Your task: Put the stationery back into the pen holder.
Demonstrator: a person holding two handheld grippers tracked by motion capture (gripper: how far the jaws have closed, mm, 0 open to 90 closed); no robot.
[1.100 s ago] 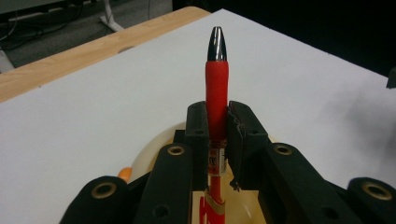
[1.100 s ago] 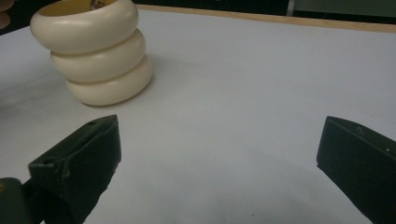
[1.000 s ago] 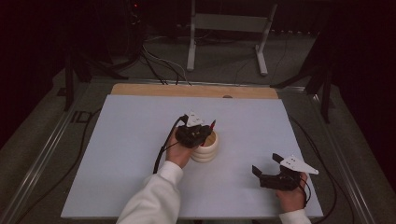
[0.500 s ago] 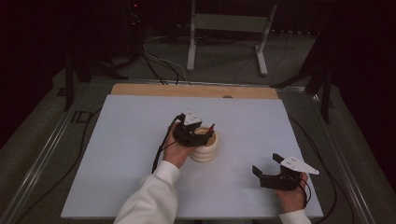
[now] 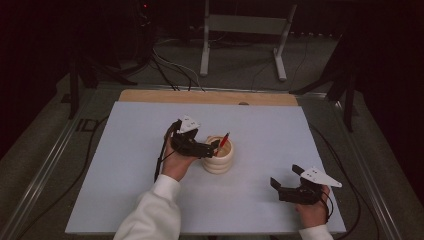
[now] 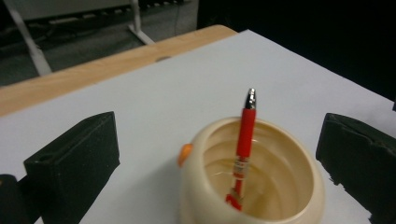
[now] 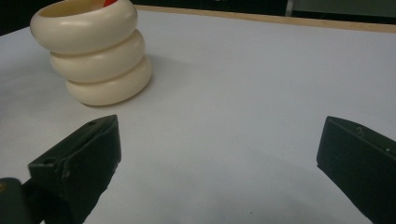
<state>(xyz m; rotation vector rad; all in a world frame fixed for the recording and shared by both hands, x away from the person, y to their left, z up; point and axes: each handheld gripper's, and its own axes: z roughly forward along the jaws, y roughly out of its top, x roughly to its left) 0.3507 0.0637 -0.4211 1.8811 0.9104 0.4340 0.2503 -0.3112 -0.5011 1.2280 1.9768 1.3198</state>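
Note:
A cream, ribbed cup point(image 5: 218, 159) stands near the middle of the white board point(image 5: 280, 130). A red pen point(image 5: 224, 139) with a silver tip leans inside it. My left gripper point(image 5: 212, 148) sits just left of the cup and points at it. Its jaws have just been opening and now stand wide, with the pen point(image 6: 245, 135) in the cup point(image 6: 201, 186) ahead, touched by neither pad. The left gripper point(image 6: 217, 140) holds nothing. My right gripper point(image 5: 284, 176) rests open near the board's front right. The right gripper point(image 7: 217, 140) faces the cup point(image 7: 93, 60) across bare board.
A wooden strip point(image 5: 210, 96) runs along the board's far edge. A black cable point(image 5: 161, 155) trails from the left gripper across the board. Beyond the table are floor cables point(image 5: 175, 70) and a metal stand point(image 5: 245, 30). Metal rails point(image 5: 45, 170) flank the board.
The left gripper has opened, let go of the pen and drawn back to the left of the cup, rising a little. The pen now stands free in the cup. The right hand stayed put.

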